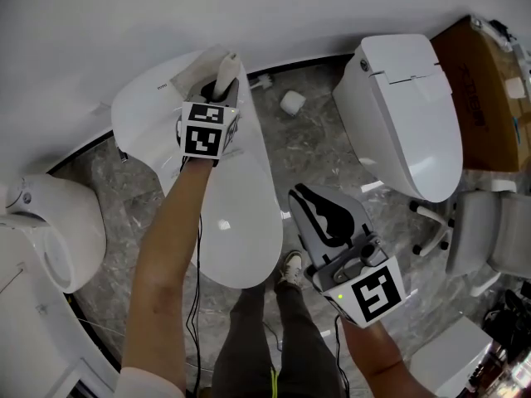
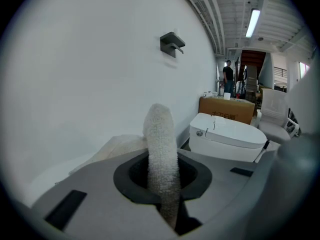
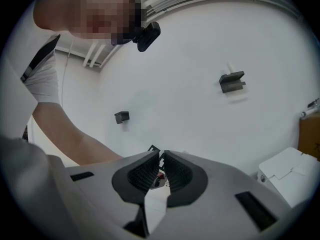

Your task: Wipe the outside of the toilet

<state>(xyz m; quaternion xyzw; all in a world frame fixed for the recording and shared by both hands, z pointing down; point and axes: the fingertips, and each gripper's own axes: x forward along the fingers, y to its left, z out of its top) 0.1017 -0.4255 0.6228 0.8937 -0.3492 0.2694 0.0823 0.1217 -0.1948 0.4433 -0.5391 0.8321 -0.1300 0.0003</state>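
Note:
The white toilet [image 1: 241, 214] stands in the middle of the head view with its lid down. My left gripper [image 1: 216, 89] hangs over its back end by the wall, shut on a white fluffy cloth [image 1: 226, 66]. In the left gripper view the cloth [image 2: 161, 149] stands up as a thick roll from between the jaws of the left gripper [image 2: 167, 204]. My right gripper [image 1: 303, 196] hovers to the right of the lid's front, apart from the toilet. In the right gripper view the right gripper [image 3: 161, 159] is shut with nothing between its ribbed pads.
A second white toilet [image 1: 411, 123] stands at the right, with a cardboard box [image 1: 485, 89] behind it. A third toilet [image 1: 58, 230] is at the left. A small white object [image 1: 292, 102] lies on the marble floor. The person's legs and shoe [image 1: 290, 268] are below.

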